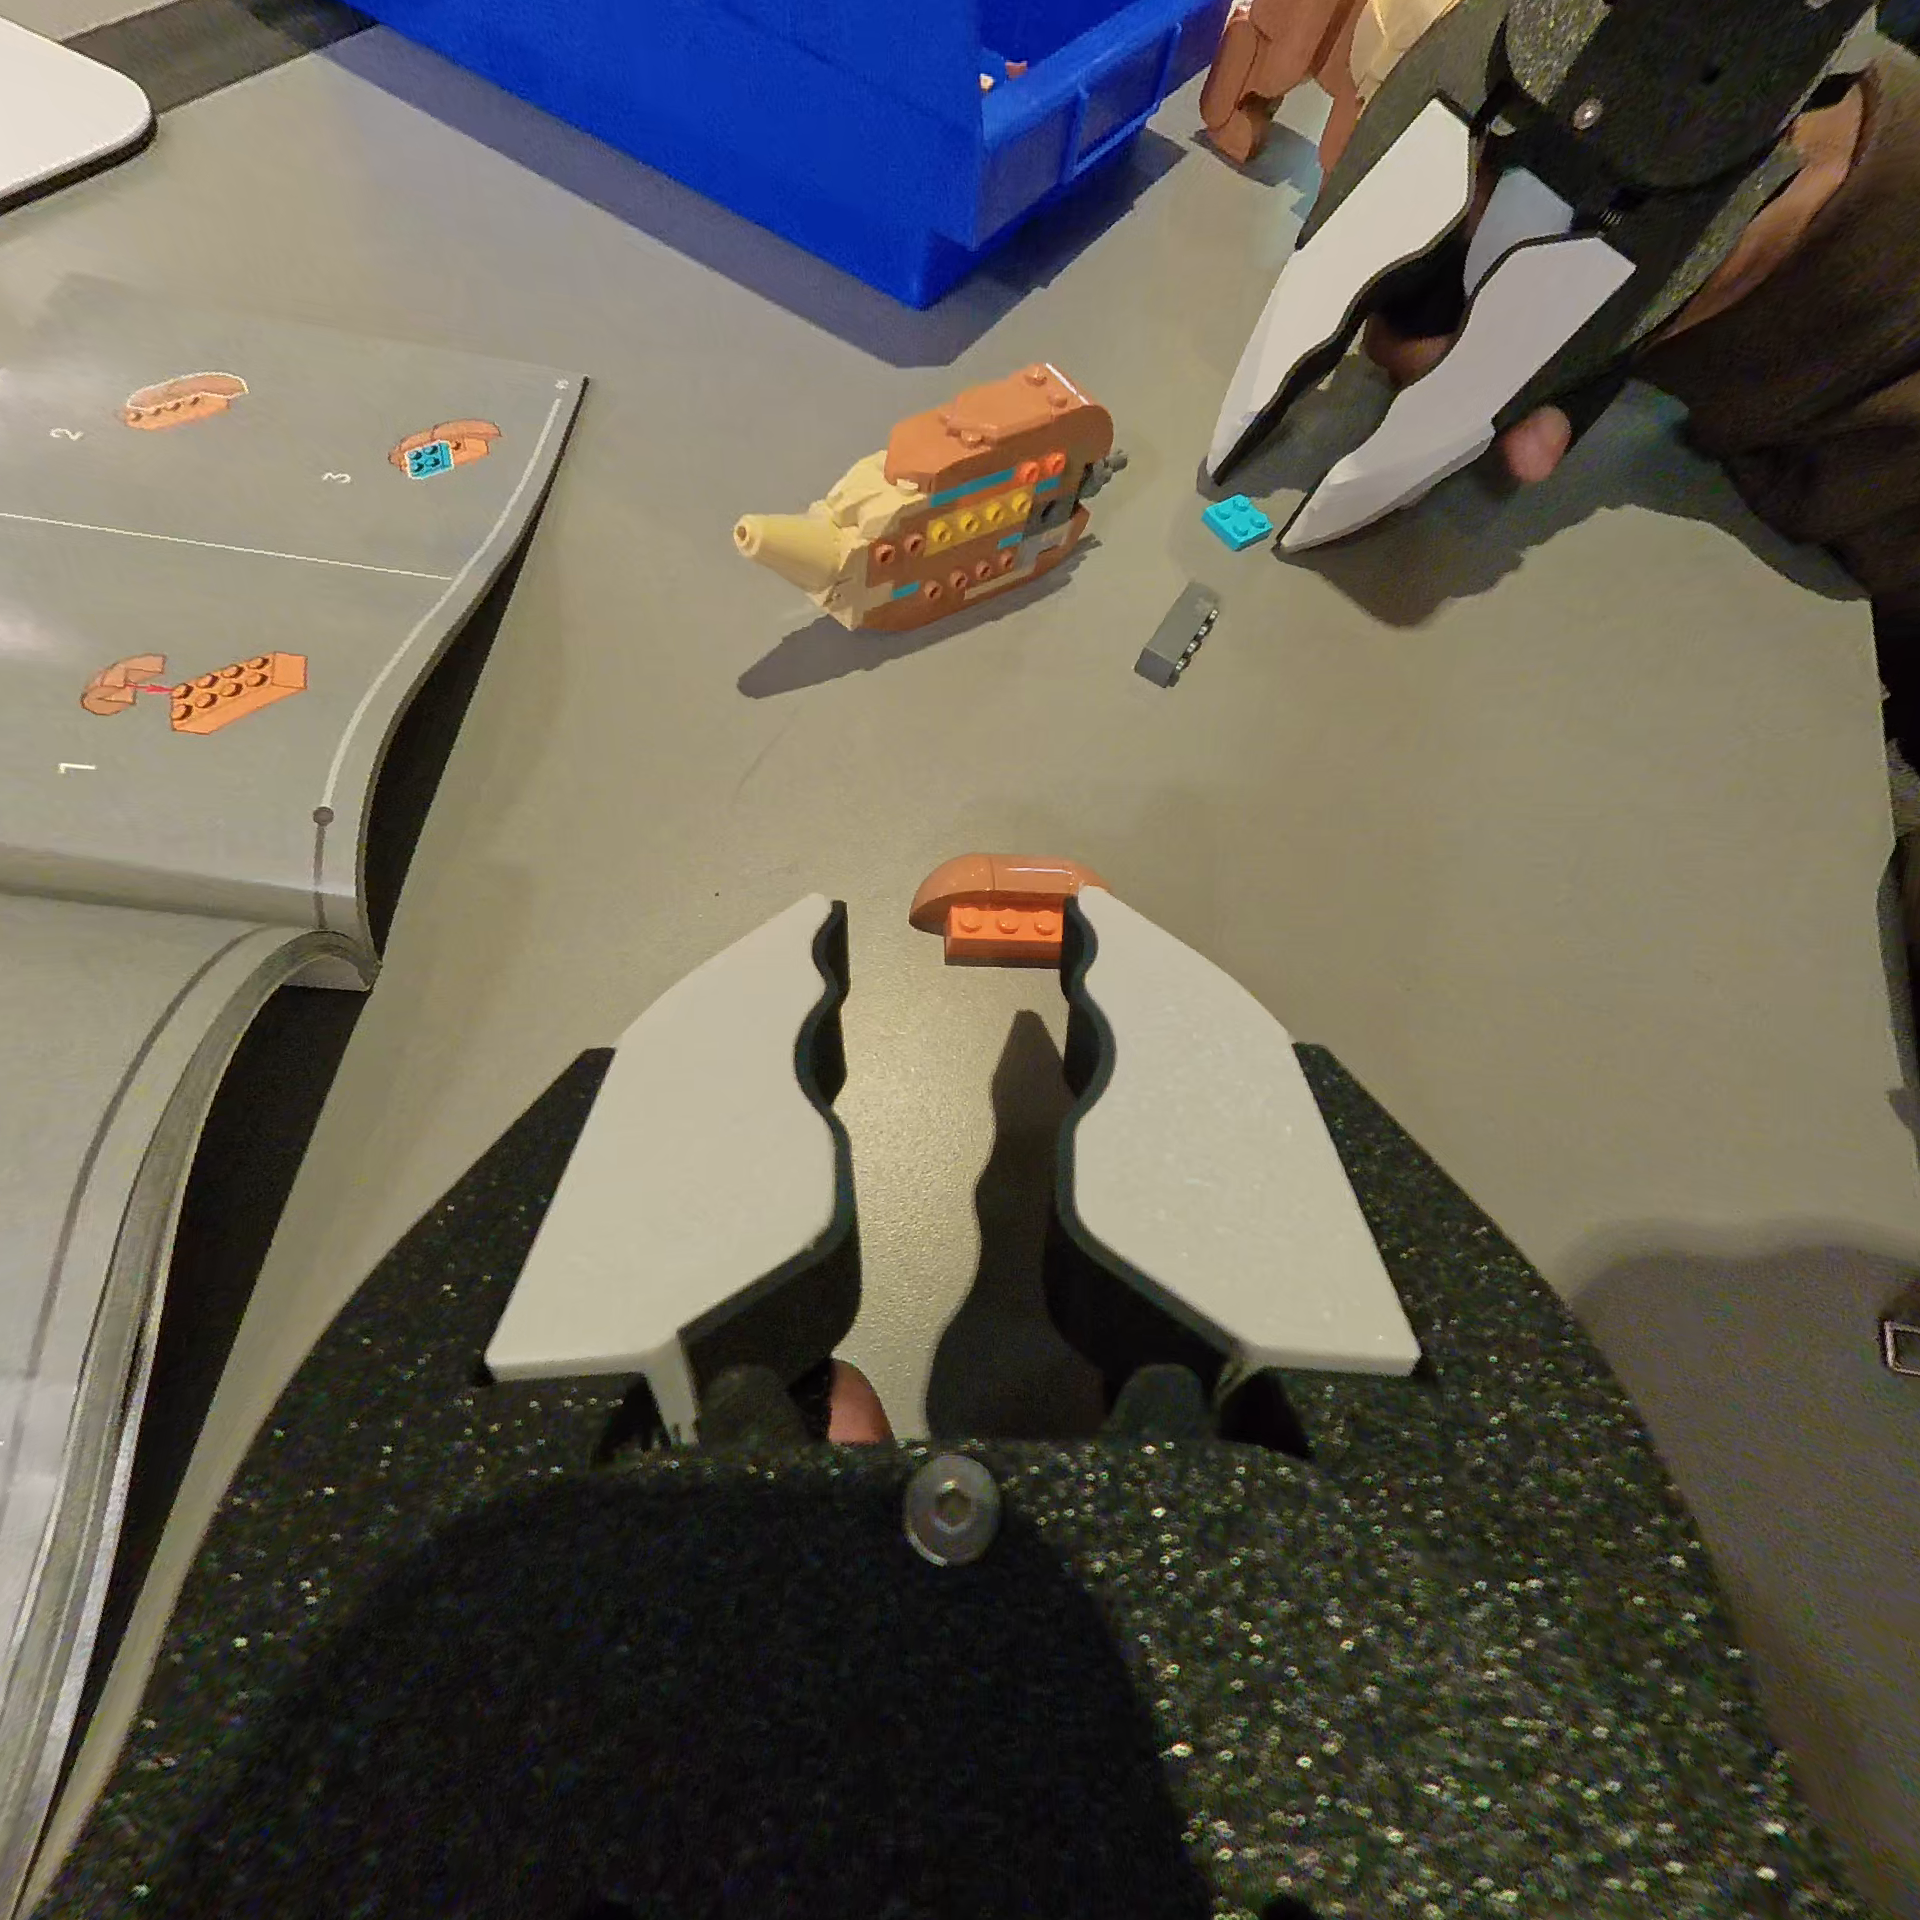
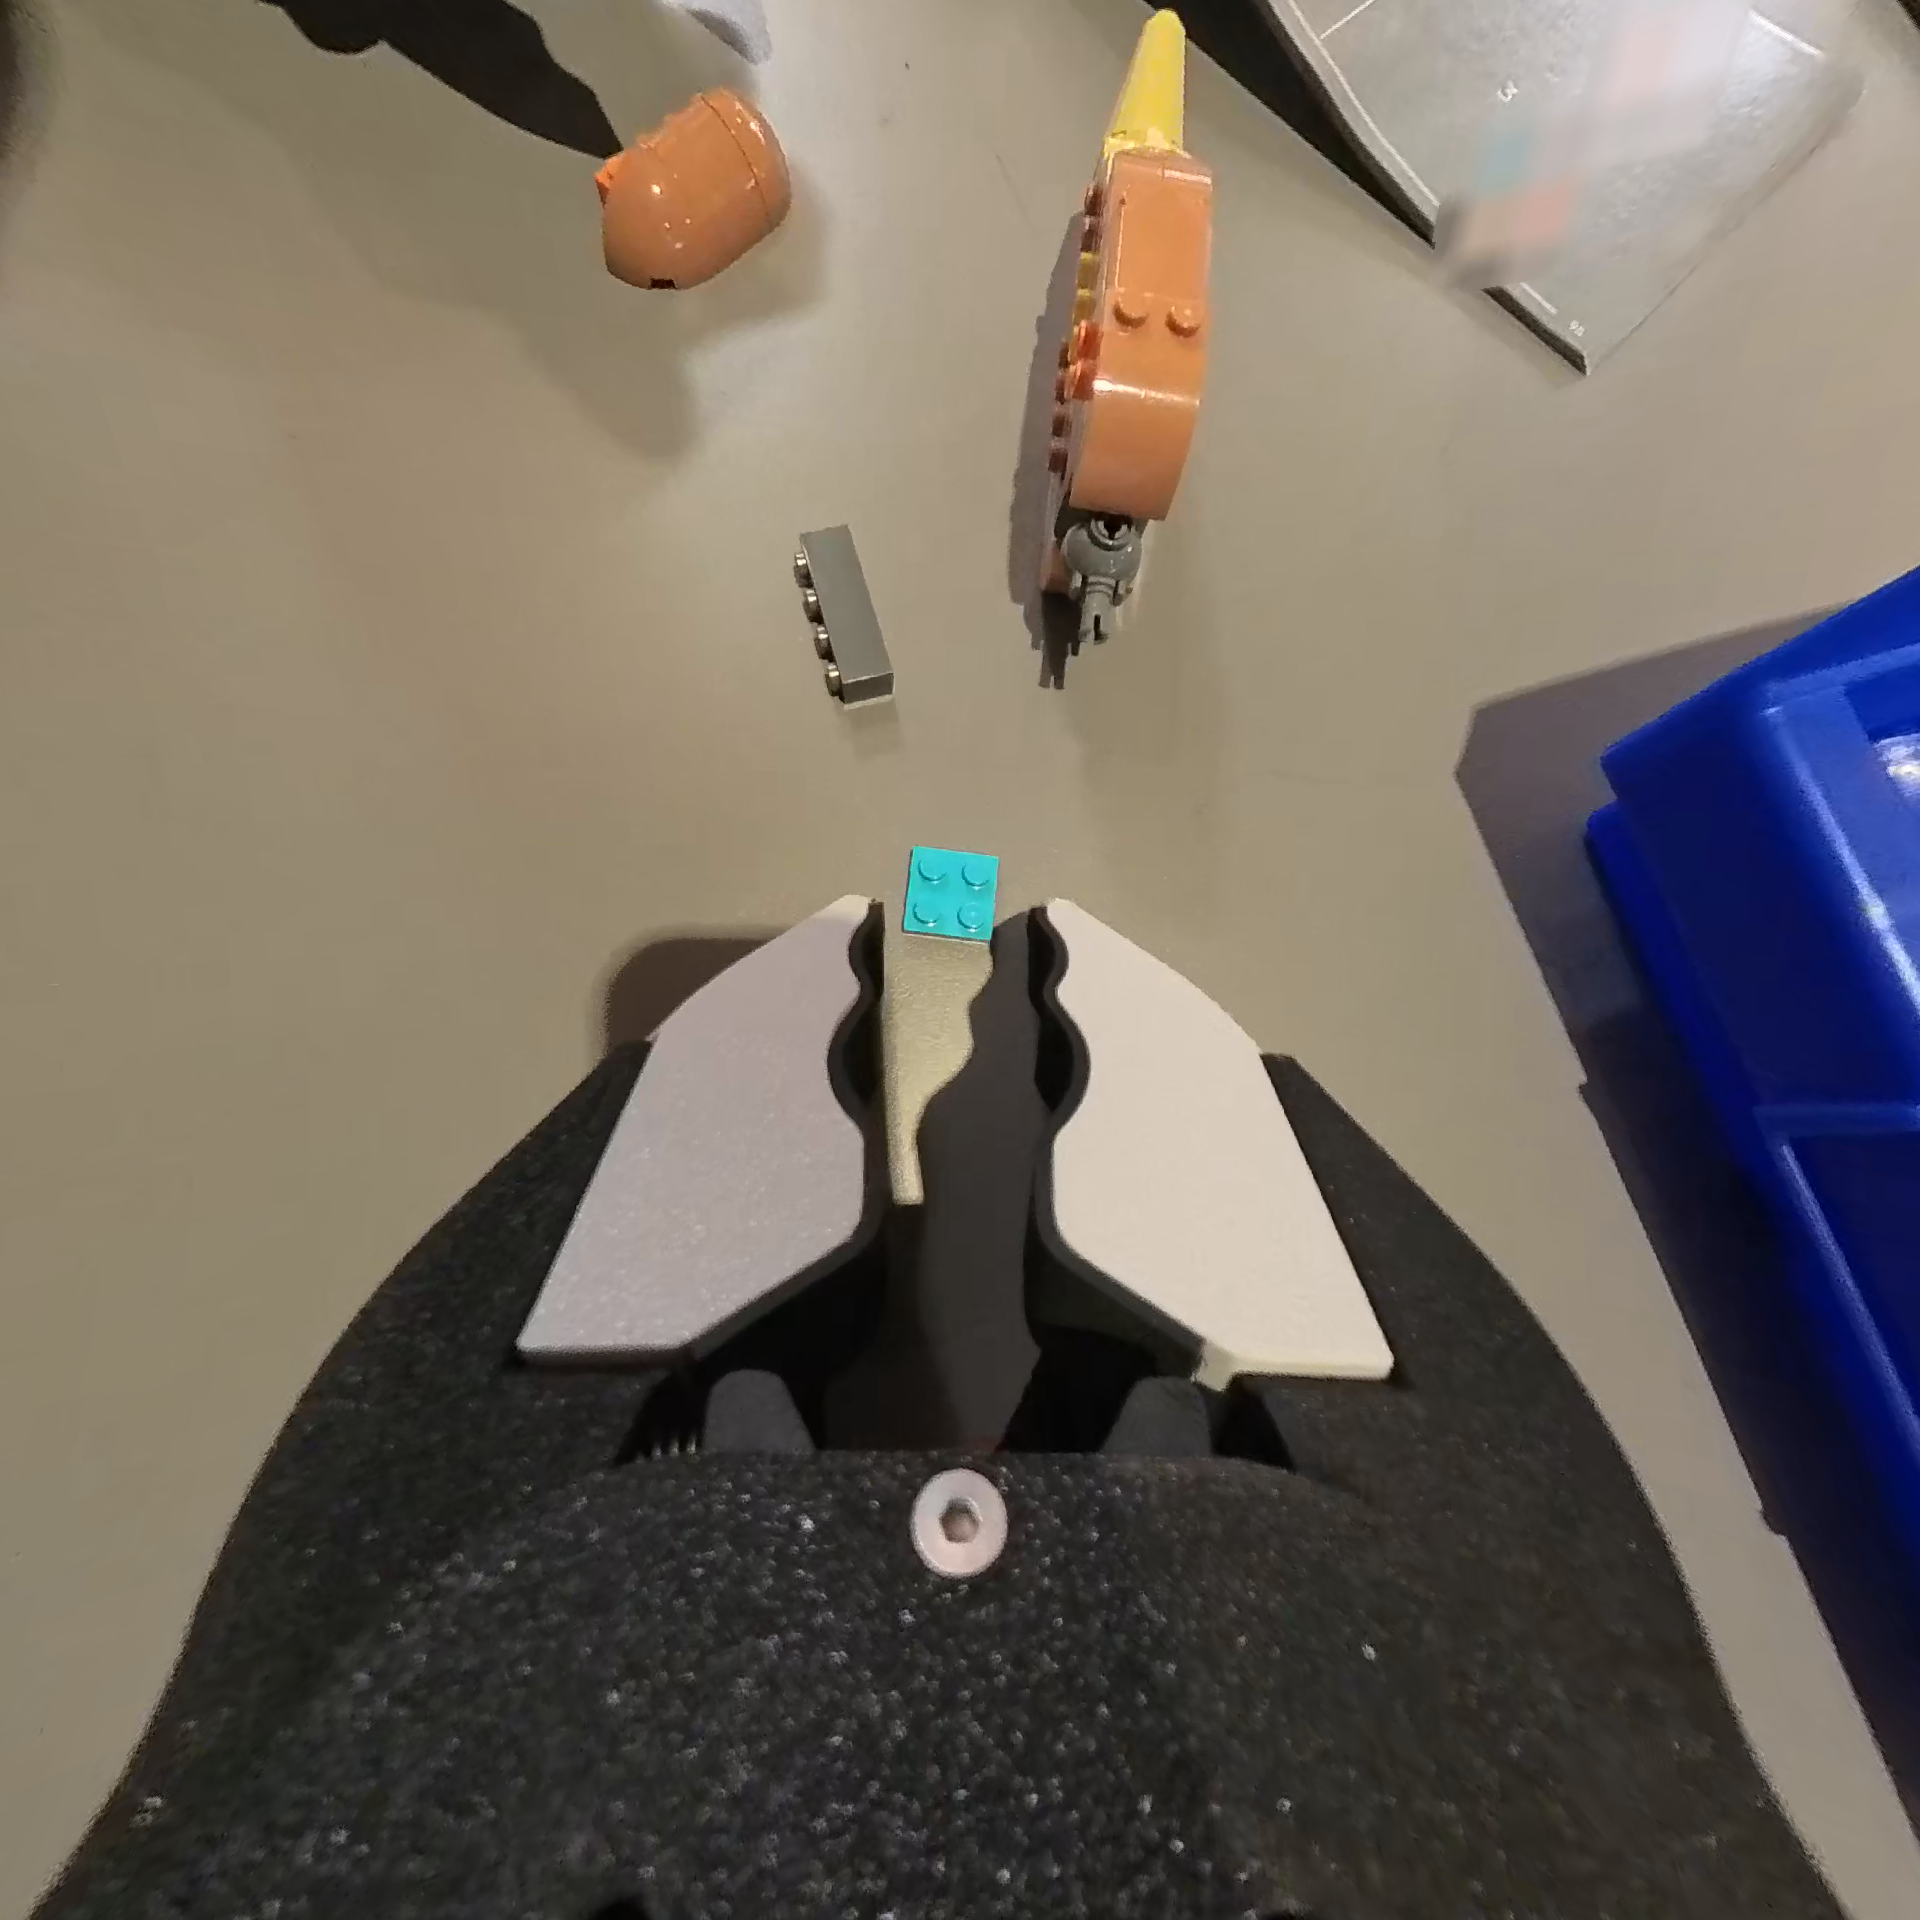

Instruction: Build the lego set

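— On the grey bench (image 1: 1455, 935), what's the right gripper (image 2: 951, 920) doing?

— Its fingers are spread, holding nothing, with the teal plate (image 2: 952, 894) lying just beyond its tips.

— And the left gripper (image 1: 956, 914)?

— Parted too; the small orange piece (image 1: 1000, 906) sits at its tips (touching, I think). The half-built model (image 1: 935, 509) lies beyond, a grey brick (image 1: 1177, 634) near it, with the booklet (image 1: 239, 582) and blue bin (image 1: 831, 135) behind.

Workshop or lab bench setting: plain grey desk (image 1: 623, 249), blue parts bin (image 1: 831, 135), open instruction booklet (image 1: 260, 623).
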